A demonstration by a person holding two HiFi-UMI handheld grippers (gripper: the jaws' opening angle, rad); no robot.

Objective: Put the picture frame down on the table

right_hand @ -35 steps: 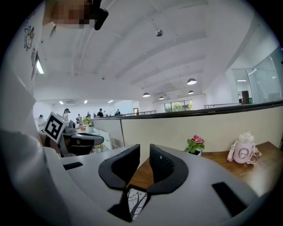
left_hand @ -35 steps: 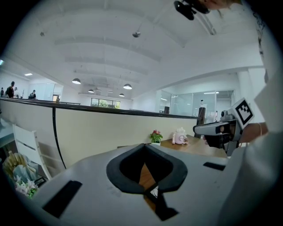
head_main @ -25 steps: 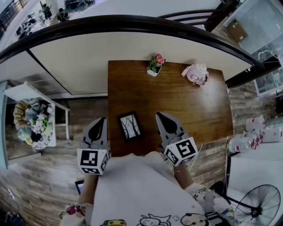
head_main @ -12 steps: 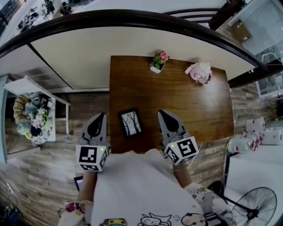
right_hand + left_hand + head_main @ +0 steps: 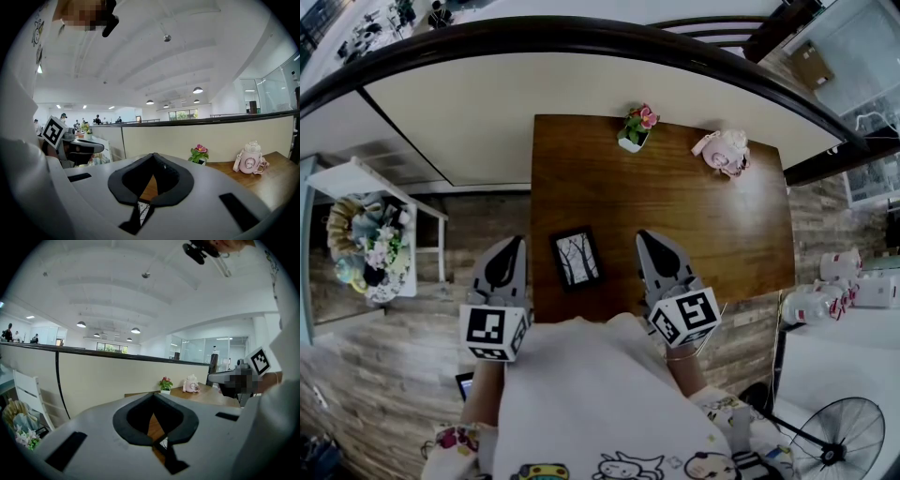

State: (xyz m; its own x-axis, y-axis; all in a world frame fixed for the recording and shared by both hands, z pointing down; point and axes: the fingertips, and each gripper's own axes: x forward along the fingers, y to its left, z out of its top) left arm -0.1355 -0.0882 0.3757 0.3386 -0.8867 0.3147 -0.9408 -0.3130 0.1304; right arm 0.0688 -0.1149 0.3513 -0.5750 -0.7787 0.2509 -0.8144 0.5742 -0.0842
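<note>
Desk: Where was the picture frame when the shutter went?

Photographer: The black picture frame (image 5: 576, 259) sat on the brown wooden table (image 5: 675, 202), near its front edge and toward the left corner. Its print of bare trees faced up at the head camera. Whether it lay flat or leaned back could not be told.

Desk: And the grippers?

Photographer: The frame was between them and touched neither. The left gripper (image 5: 514, 244) hung just off the table's left edge, over the plank floor (image 5: 384, 375). The right gripper (image 5: 644, 238) was over the table's front edge, just to the right of the frame. Both pointed away from the person, toward the far side of the table.

Desk: Jaws?

Photographer: Pressed together on both, tips meeting, nothing pinched. Each gripper's own view showed a sliver of table wood through the dark padded opening behind the tips. The right gripper view also caught a strip of the tree print lower down.

Desk: Anything else on the table?

Photographer: At the far edge stood a small white pot of pink flowers (image 5: 634, 129) and, apart to its right, a pink bottle (image 5: 722, 153). A cream partition (image 5: 487, 122) topped with a dark rail ran behind the table. A white rack (image 5: 373, 248) heaped with pale, soft-coloured items stood on the floor to the left, and a fan (image 5: 844, 439) at the lower right
</note>
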